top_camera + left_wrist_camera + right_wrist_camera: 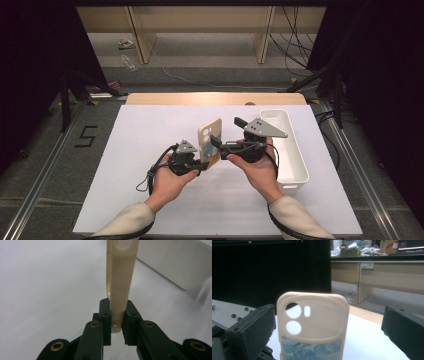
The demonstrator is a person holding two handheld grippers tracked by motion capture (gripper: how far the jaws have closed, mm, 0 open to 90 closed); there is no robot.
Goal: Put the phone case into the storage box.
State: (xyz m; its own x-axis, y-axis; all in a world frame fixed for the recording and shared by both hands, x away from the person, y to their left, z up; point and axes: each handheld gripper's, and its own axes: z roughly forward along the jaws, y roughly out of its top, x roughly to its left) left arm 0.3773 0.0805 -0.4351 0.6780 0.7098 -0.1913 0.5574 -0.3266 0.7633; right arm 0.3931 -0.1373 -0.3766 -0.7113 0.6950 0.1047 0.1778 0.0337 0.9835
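A cream phone case [210, 141] with camera cut-outs and a blue wave print stands upright above the white table [140, 150]. My left gripper [205, 163] is shut on its bottom end. In the left gripper view the case [121, 277] rises edge-on from between the pads, with my left gripper [117, 323] clamped on it. My right gripper [227, 132] faces the case's back from the right and is open. In the right gripper view the case [313, 327] stands between the wide-apart pads [252, 330], touching neither; my right gripper [327, 332] holds nothing.
A long white bin [290, 150] lies on the table's right side, close behind my right hand; its wall [175, 262] is seen in the left gripper view. Wooden desks and cables stand beyond the table's far edge. Black curtains flank both sides.
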